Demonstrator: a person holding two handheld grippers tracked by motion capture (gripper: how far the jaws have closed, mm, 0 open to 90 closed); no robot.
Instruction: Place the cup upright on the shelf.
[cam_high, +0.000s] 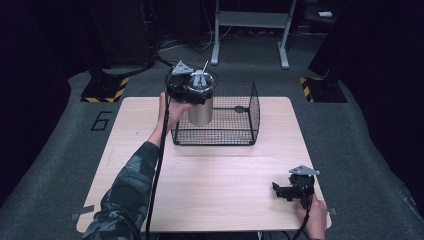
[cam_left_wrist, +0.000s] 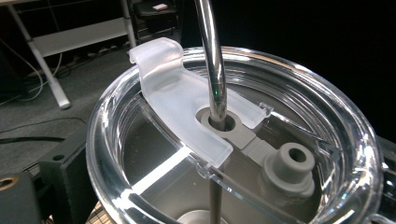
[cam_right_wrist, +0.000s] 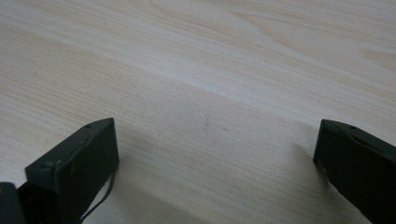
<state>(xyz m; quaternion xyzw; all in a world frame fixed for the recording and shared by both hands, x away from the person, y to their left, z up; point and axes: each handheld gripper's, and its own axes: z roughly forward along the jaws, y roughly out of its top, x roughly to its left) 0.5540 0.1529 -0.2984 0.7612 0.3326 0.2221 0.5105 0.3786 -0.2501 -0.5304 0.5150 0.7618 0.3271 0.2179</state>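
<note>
- Left tool (cam_high: 186, 86) grips a steel tumbler (cam_high: 200, 110) near its clear lid (cam_left_wrist: 233, 140), held above the wire basket (cam_high: 235, 117) at the worktop's (cam_high: 215, 170) 12 o'clock
- Right tool (cam_high: 292, 189) rests at 5 o'clock, jaws spread wide, holding nothing
- Left gripper view shows a metal straw (cam_left_wrist: 212, 65) through the lid's hole
- Bare worktop lies between both tools

The right gripper (cam_right_wrist: 215, 163) holds its jaws wide apart, seemingly resting on the bare wooden table (cam_right_wrist: 224, 60).
</note>
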